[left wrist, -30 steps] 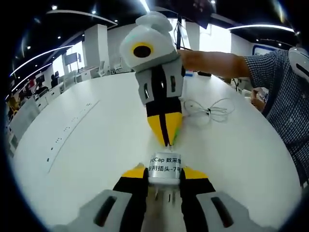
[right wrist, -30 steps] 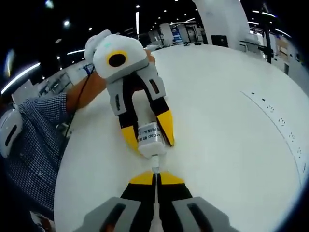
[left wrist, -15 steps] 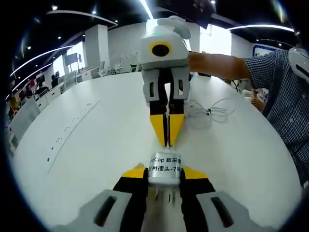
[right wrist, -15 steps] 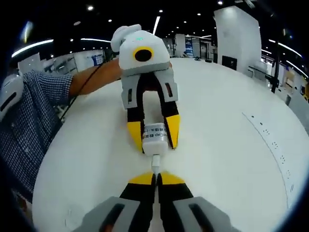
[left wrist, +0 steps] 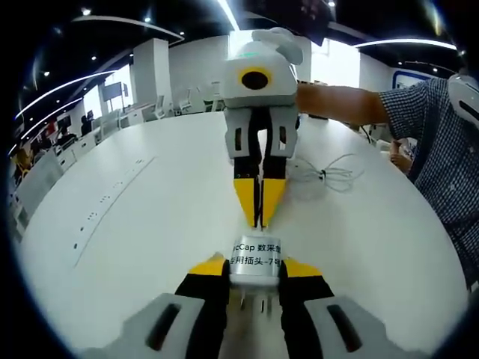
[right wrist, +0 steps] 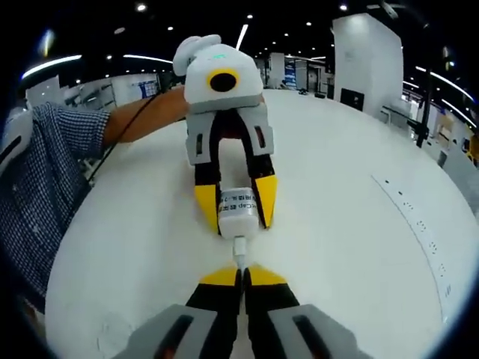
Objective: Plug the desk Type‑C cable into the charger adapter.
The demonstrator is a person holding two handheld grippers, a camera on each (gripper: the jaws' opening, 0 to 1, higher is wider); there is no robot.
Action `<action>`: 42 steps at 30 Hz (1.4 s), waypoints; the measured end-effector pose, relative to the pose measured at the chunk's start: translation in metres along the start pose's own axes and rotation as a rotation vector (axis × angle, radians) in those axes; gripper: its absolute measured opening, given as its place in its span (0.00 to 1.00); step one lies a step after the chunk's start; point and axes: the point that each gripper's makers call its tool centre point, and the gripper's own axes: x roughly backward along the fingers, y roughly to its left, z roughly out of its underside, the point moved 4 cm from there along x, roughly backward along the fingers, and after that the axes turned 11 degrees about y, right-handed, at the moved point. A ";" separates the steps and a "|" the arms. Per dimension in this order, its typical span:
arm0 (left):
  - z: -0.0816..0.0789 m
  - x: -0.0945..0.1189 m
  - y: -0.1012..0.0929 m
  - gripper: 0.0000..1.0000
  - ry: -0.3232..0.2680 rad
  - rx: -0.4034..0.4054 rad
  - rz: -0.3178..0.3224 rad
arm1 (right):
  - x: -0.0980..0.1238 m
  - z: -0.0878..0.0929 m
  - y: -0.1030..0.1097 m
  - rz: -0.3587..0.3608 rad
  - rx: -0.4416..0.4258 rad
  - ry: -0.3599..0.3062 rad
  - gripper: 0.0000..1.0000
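I had the left gripper (left wrist: 254,278) clamped on the white charger (left wrist: 255,262), held just above the round white table (left wrist: 135,217). My right gripper (right wrist: 241,278) had its jaws pressed together on the white cable (right wrist: 240,253), its plug end touching the charger's near face. The cable's slack lay coiled on the table behind.

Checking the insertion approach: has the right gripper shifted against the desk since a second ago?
Yes. In the left gripper view the right gripper has straightened upright against the coiled cable, while the charger adapter stayed put.
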 end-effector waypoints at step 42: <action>0.002 -0.001 0.000 0.26 -0.009 0.020 0.002 | -0.007 0.000 0.000 -0.042 -0.076 -0.195 0.02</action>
